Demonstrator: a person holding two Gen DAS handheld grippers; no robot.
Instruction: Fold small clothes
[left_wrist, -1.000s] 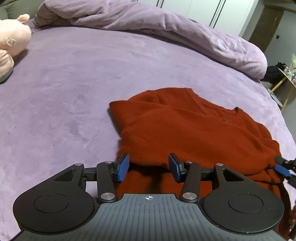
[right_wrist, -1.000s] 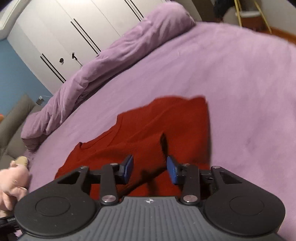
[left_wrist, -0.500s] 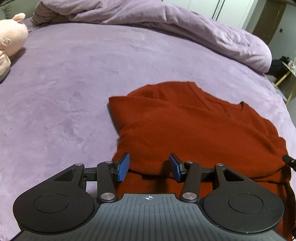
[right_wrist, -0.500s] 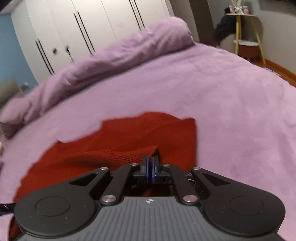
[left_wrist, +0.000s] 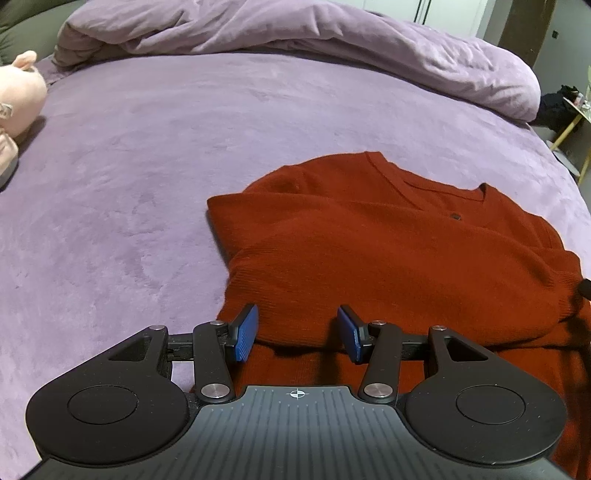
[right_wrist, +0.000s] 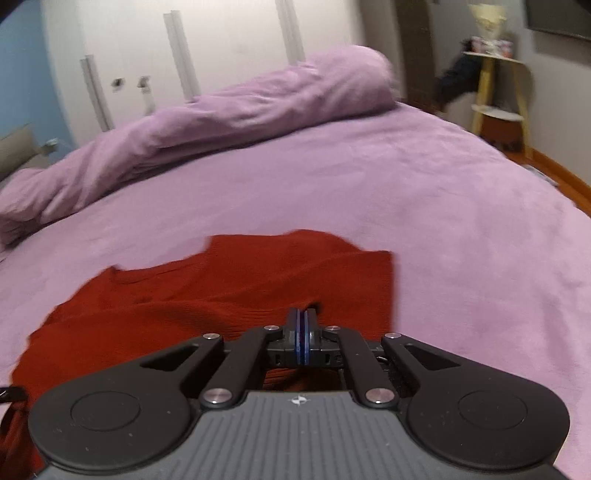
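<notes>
The right gripper has its jaws pressed together, and a ridge of the red sweater rises right at their tips; the knit seems pinched there, though the cloth between the pads is hard to make out. The left gripper has its jaws parted over the sweater's near edge, a fold of knit lying between the blue pads without either pad pressing on it.

The sweater lies on the bed, collar away from the left camera. One sleeve looks already laid across the chest, giving a straight folded edge on that side. The near hem is doubled and a little rumpled. On the right camera's side, the far corner lies flat and square.

So I judge the fold partly done: a side appears turned in, while the lengthwise fold, bringing hem toward collar, remains. The left jaws have yet to take hold.
</notes>
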